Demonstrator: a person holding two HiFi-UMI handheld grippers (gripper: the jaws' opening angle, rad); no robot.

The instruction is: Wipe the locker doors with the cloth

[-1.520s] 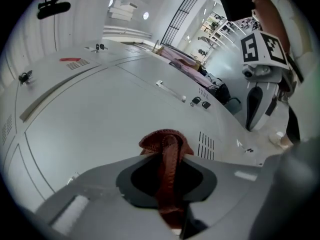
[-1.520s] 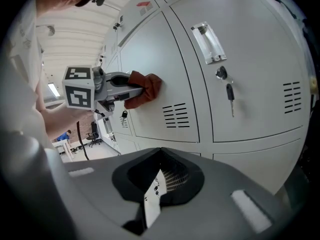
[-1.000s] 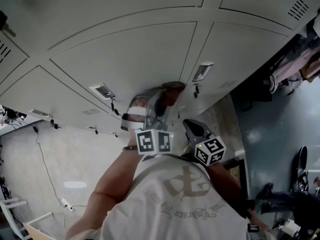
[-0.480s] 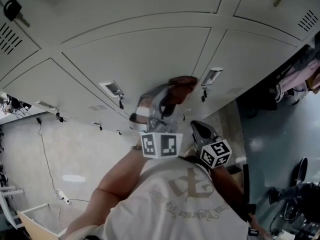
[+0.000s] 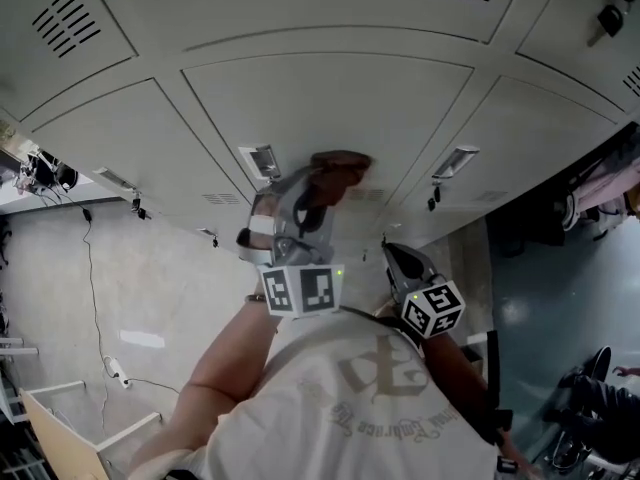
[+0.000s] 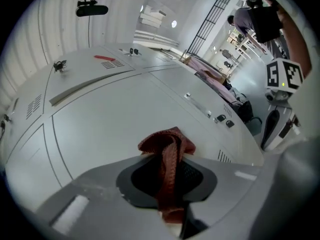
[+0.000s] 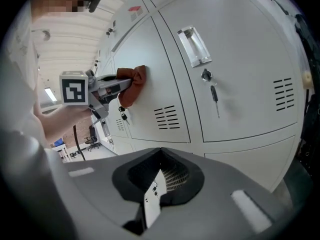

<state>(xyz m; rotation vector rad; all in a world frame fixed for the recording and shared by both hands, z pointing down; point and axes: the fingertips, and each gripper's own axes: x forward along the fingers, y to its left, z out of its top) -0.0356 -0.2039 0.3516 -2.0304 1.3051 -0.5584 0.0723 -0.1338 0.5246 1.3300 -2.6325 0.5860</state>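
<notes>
A reddish-brown cloth point(image 5: 338, 166) is bunched in my left gripper point(image 5: 318, 183), which is shut on it and presses it against a pale grey locker door point(image 5: 330, 88). In the left gripper view the cloth point(image 6: 167, 146) sticks out past the jaws of that gripper point(image 6: 167, 179) onto the door point(image 6: 110, 114). My right gripper point(image 5: 402, 260) hangs lower right, close to the person's chest, off the lockers. Its jaws point(image 7: 159, 186) are shut with nothing in them. In the right gripper view, the cloth point(image 7: 134, 84) touches the door left of a handle point(image 7: 194, 46).
Recessed handles point(image 5: 455, 160) and hanging keys point(image 7: 215, 96) stick out from neighbouring doors, with vent slots point(image 7: 167, 116) below. A cable and power strip point(image 5: 112, 370) lie on the floor at left. Shoes and dark clutter point(image 5: 590, 408) sit at right. The person's white shirt point(image 5: 370, 408) fills the bottom.
The left gripper has slid the cloth leftward across the door, away from the right-hand handle towards the door's middle. The right gripper has stayed by the chest.
</notes>
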